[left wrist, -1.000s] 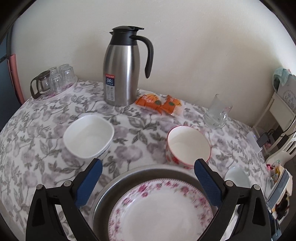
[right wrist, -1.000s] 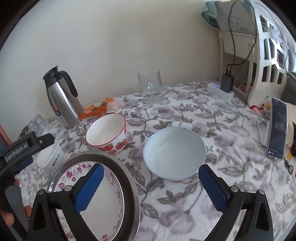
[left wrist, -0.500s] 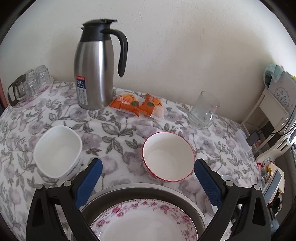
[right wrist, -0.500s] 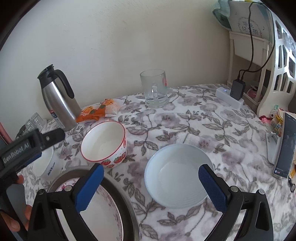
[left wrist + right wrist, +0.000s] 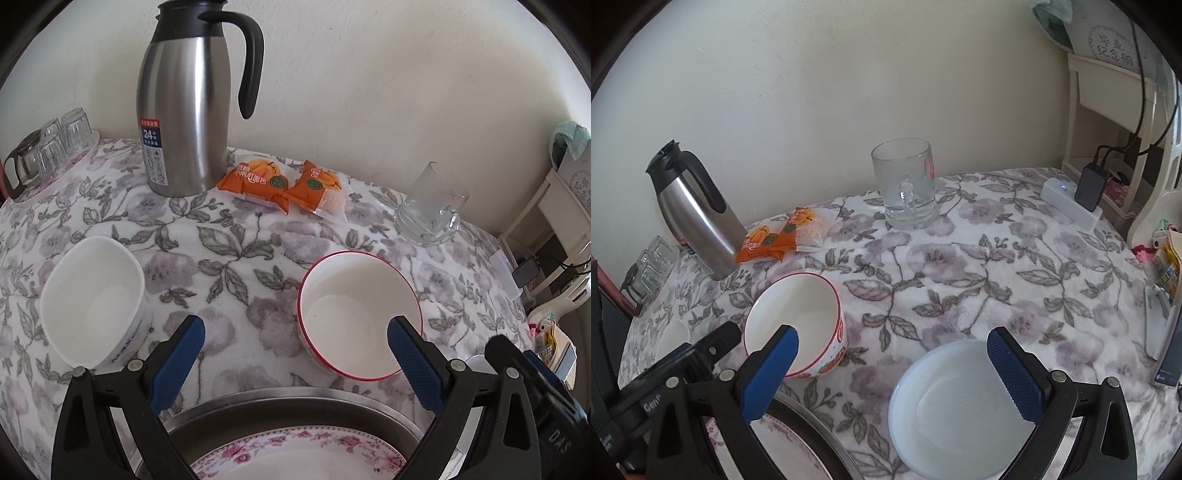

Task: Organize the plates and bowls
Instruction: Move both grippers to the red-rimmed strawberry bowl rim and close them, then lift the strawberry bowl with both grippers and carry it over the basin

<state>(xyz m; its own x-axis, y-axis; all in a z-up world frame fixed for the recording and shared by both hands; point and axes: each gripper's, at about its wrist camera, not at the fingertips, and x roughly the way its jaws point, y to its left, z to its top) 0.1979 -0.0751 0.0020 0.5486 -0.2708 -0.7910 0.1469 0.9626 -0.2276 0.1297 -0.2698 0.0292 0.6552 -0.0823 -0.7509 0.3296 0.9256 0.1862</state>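
Both of my grippers are spread wide and hold nothing. My left gripper [image 5: 295, 343] hangs with the red-rimmed bowl [image 5: 354, 314] at frame centre-right, its right pad over the bowl's rim. My right gripper [image 5: 892, 362] sits over the pale blue bowl [image 5: 960, 410] at lower centre. The floral plate [image 5: 295, 458] lies in a metal pan [image 5: 295, 410] along the bottom edge.

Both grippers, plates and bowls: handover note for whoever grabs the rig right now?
Left gripper: open, empty, aimed toward the red-rimmed bowl.
Right gripper: open, empty, over the pale blue bowl.
White square bowl sits apart at left. Floral plate already lies in the metal tray.
Done: nothing stacked or gripped yet, all three bowls separate on the tablecloth.
Left: pick up and group the bowls, probably by the plate.
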